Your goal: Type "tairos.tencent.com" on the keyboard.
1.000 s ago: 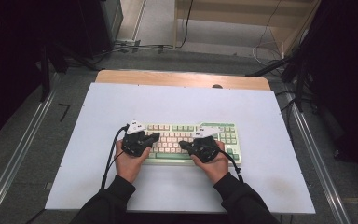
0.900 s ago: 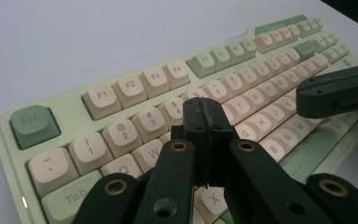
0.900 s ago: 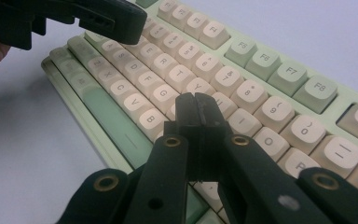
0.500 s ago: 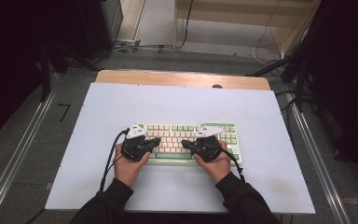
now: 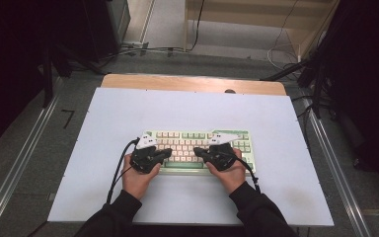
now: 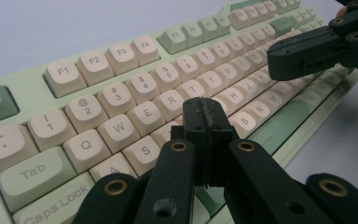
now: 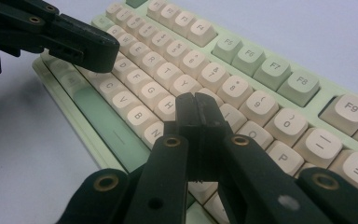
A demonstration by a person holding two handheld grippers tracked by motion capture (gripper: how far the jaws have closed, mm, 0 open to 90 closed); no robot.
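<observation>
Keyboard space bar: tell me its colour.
The space bar is pale green, like the keyboard case; clearest in the right gripper view.
</observation>
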